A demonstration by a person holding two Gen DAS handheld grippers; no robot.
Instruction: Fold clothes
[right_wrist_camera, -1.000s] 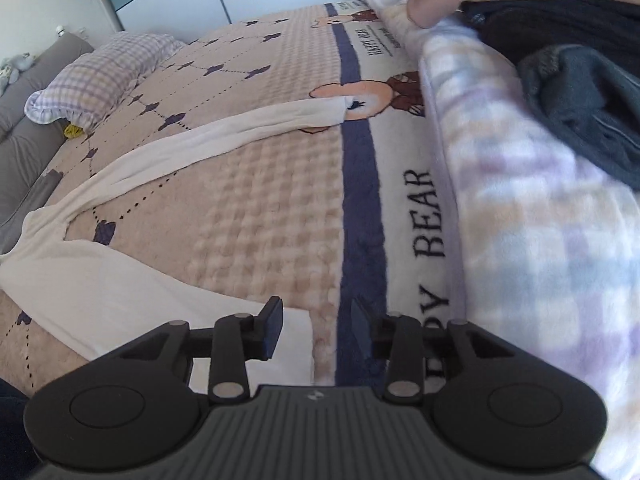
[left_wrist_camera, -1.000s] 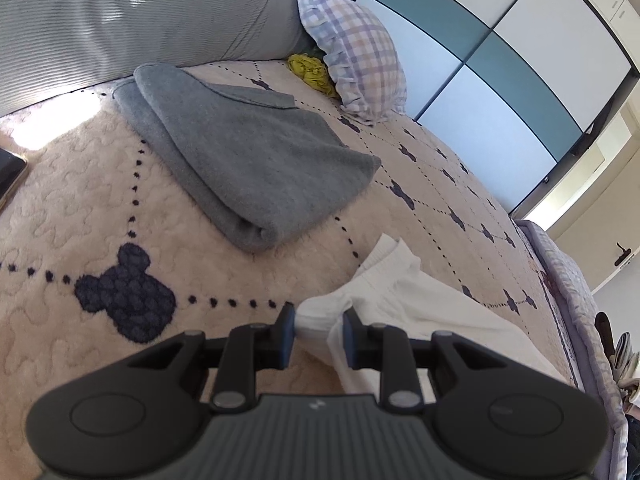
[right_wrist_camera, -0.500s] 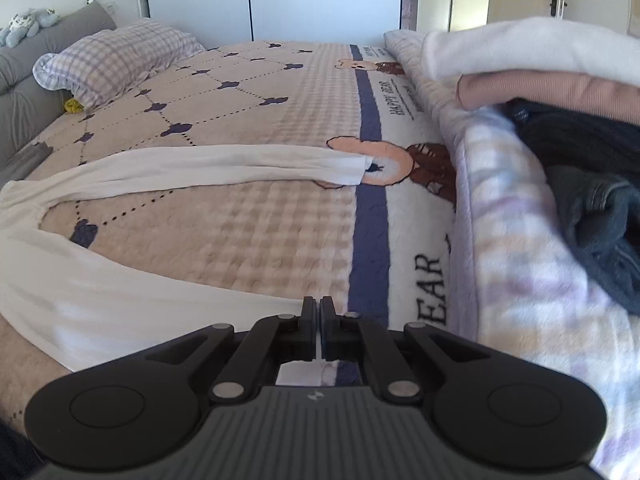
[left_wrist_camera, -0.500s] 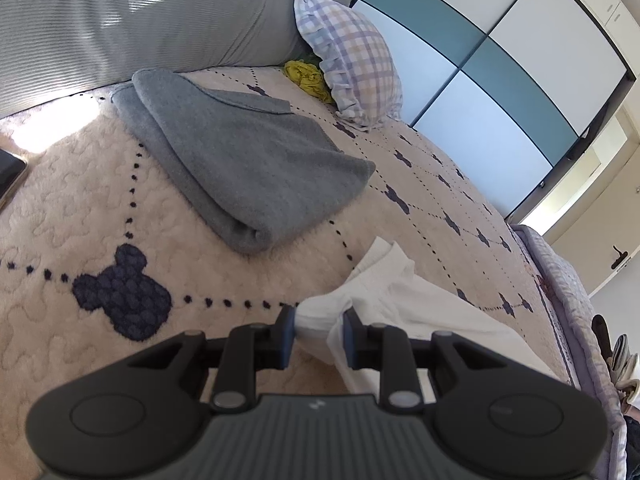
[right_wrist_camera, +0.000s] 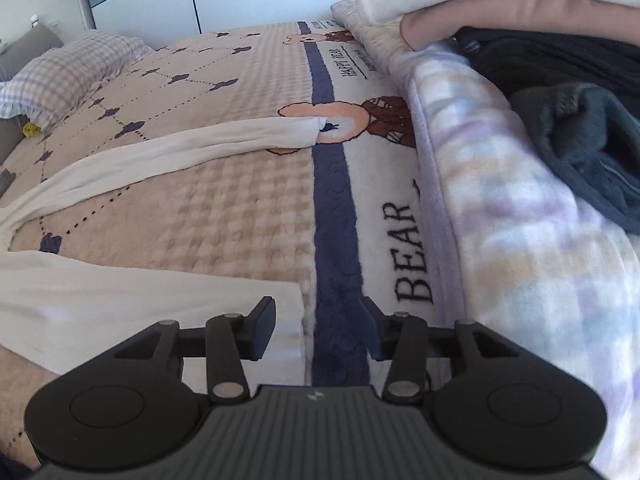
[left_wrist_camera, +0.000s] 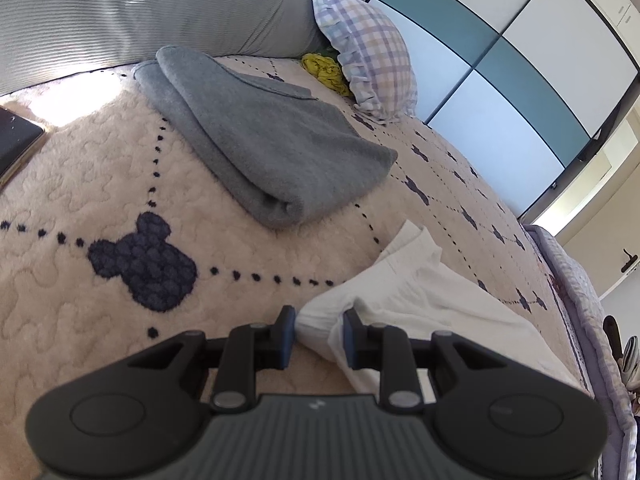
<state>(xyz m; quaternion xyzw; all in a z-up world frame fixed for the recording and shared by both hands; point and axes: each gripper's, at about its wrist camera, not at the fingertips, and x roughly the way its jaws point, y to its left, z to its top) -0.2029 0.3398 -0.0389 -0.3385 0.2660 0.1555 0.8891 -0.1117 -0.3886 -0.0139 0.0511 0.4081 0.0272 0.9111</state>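
Note:
A long white garment point(right_wrist_camera: 120, 292) lies spread on the beige bear-print bedspread point(right_wrist_camera: 224, 208), and one narrow limb of it point(right_wrist_camera: 192, 146) stretches toward the blue stripe. In the left wrist view my left gripper point(left_wrist_camera: 319, 317) is shut on a bunched end of the white garment point(left_wrist_camera: 420, 292). My right gripper point(right_wrist_camera: 316, 309) hovers low over the garment's square hem corner point(right_wrist_camera: 286, 312). Its jaws are opening. The corner lies between them, and the pads do not press on it.
A folded grey garment point(left_wrist_camera: 272, 148) lies ahead of the left gripper, with a plaid pillow point(left_wrist_camera: 368, 52), a yellow-green cloth point(left_wrist_camera: 324, 72) and a grey headboard cushion point(left_wrist_camera: 160, 8) behind it. A dark flat device point(left_wrist_camera: 16, 140) sits at the left edge. A plaid blanket point(right_wrist_camera: 520, 220) at the right bears pink point(right_wrist_camera: 440, 20) and dark clothes point(right_wrist_camera: 580, 140).
The right gripper closed fully half a second ago and has opened wide again over the hem corner. The left gripper keeps its grip and place.

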